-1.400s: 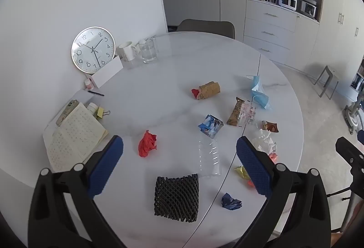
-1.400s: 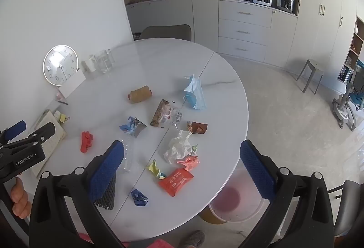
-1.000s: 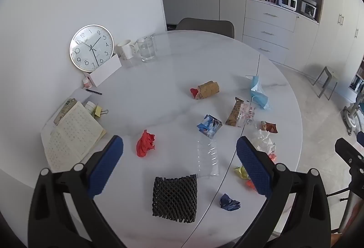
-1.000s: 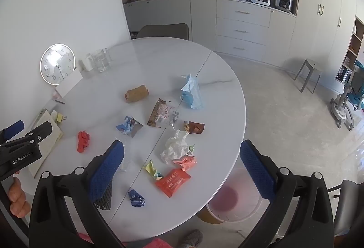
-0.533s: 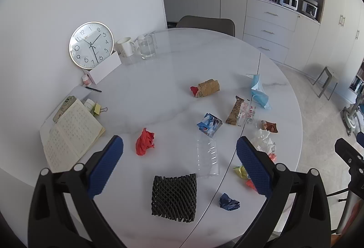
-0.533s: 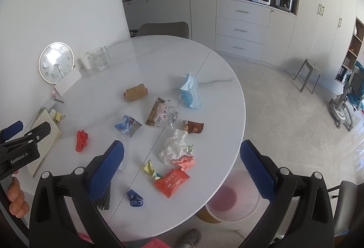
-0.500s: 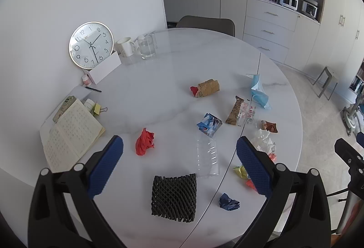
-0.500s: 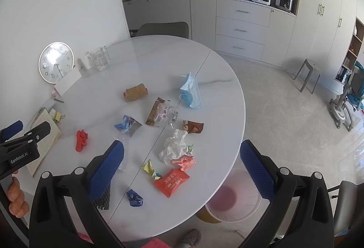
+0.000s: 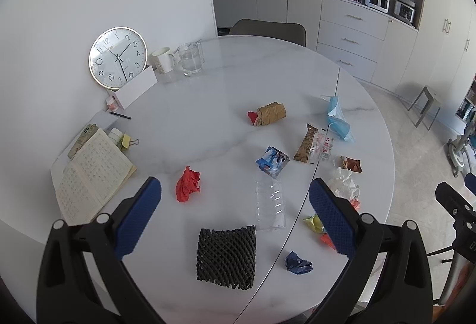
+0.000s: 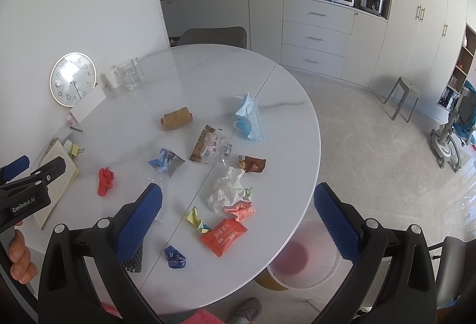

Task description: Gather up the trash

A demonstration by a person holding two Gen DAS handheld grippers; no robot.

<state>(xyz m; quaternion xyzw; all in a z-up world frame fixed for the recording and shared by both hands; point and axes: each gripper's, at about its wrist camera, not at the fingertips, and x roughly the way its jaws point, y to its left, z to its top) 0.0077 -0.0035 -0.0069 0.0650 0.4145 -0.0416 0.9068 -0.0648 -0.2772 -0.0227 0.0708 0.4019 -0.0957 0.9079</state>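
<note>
left gripper [image 9: 235, 202]: jaws spread, nothing held, above black foam net [image 9: 226, 258] | right gripper [image 10: 238, 211]: jaws spread, nothing held | trash: red wrapper [image 10: 223, 235], white tissue [image 10: 225, 190] scattered beyond the net on table [image 10: 285, 122] | bin [image 10: 303, 260]: seen under table's edge

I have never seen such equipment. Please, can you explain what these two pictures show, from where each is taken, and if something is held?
A person holds two hand tools with blue-padded fingers. Each picture comes from a fisheye camera on one tool, looking forward: the left gripper and the right gripper. Both are open and hold nothing. Below lies a round white marble table with litter: a black foam net sleeve, a crumpled red paper, a blue face mask, an orange snack packet. A translucent pink bin stands on the floor beside it.
</note>
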